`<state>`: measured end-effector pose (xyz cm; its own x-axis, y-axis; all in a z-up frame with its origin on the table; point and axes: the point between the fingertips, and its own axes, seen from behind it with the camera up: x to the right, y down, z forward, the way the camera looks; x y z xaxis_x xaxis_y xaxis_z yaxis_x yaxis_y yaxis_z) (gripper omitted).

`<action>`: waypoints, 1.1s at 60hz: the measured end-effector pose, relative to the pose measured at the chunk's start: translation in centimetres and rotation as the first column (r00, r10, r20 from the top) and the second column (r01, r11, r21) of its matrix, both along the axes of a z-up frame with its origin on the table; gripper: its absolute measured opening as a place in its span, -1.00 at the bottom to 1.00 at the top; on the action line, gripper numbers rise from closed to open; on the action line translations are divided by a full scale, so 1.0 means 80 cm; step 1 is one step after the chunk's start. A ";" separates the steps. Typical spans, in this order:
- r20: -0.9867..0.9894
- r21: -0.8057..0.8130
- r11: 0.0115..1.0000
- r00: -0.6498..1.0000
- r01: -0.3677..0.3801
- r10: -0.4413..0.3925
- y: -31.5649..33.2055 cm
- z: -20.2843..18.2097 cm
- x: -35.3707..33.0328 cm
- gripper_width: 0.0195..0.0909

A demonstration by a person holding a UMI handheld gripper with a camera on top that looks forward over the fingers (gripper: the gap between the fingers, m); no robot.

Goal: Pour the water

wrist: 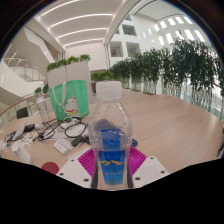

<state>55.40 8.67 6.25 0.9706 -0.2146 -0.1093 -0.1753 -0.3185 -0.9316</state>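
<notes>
Hand-held gripper (pixel 111 160) apparently clamps bottle (pixel 110 130) (upright).

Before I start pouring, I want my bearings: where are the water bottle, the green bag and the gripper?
water bottle (pixel 110 125): gripper view, on its clear body above the blue label.
green bag (pixel 71 98): gripper view, on its front face.
gripper (pixel 111 163): gripper view, midway between its fingertips, shut on the bottle.

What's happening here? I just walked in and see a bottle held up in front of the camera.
A person's handheld gripper is shut on a clear plastic water bottle with a blue label, its pink pads pressing both sides. The bottle is upright and its white cap appears to be on, so no pouring has started. Beyond it on the table sit a green bag and some tangled cables.
</notes>
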 end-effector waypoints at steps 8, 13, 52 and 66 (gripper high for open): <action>0.185 -0.028 1.000 0.983 -0.002 0.007 0.000 0.063 -0.017 -0.49; 0.385 -0.060 0.998 0.921 -0.037 0.057 0.000 0.122 -0.039 -0.49; 0.584 -0.452 0.864 -0.659 0.221 0.474 0.075 0.168 -0.303 -0.49; 0.520 -0.480 0.844 -0.697 0.239 0.493 0.082 0.154 -0.318 -0.49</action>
